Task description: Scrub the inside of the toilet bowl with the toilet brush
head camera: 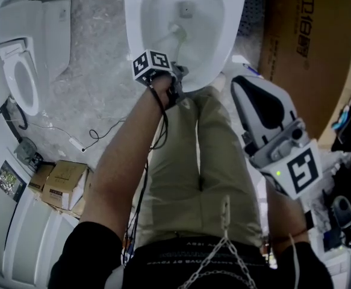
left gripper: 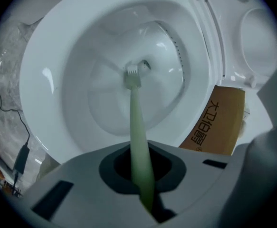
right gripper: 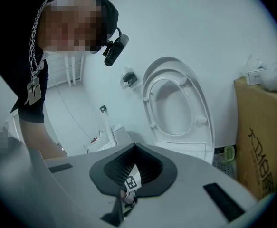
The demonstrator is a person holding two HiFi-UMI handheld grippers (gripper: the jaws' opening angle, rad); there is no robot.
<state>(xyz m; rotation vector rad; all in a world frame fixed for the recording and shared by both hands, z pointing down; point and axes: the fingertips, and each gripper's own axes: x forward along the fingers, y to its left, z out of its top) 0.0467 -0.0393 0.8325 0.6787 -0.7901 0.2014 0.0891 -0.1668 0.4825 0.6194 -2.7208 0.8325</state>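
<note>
The left tool [left gripper: 140,175] is clamped on the pale green handle of the toilet brush [left gripper: 134,113]. The brush runs up the middle of the left gripper view to its white bristle head, low inside the toilet bowl [left gripper: 43,80] beside the drain. In the head view the same tool [head camera: 176,77] sits over the bowl's [head camera: 136,17] near rim at top centre. The right tool [right gripper: 124,198] has its jaws closed together on nothing, and it hangs at the head view's right [head camera: 242,86], clear of the bowl.

A brown cardboard box [head camera: 307,41] at upper right carries dark Chinese characters beginning 大卫; the frame edge cuts the box off. On top of it in the right gripper view, a small carton's [right gripper: 255,75] print is too small to read.

The floor [head camera: 91,59] is grey and mottled, with a thin cable lying on it. A second white toilet seat [head camera: 18,80] lies at the left edge, and small cardboard boxes [head camera: 64,182] sit at lower left. The right gripper view shows a raised seat and lid [right gripper: 176,103] against a white wall.
</note>
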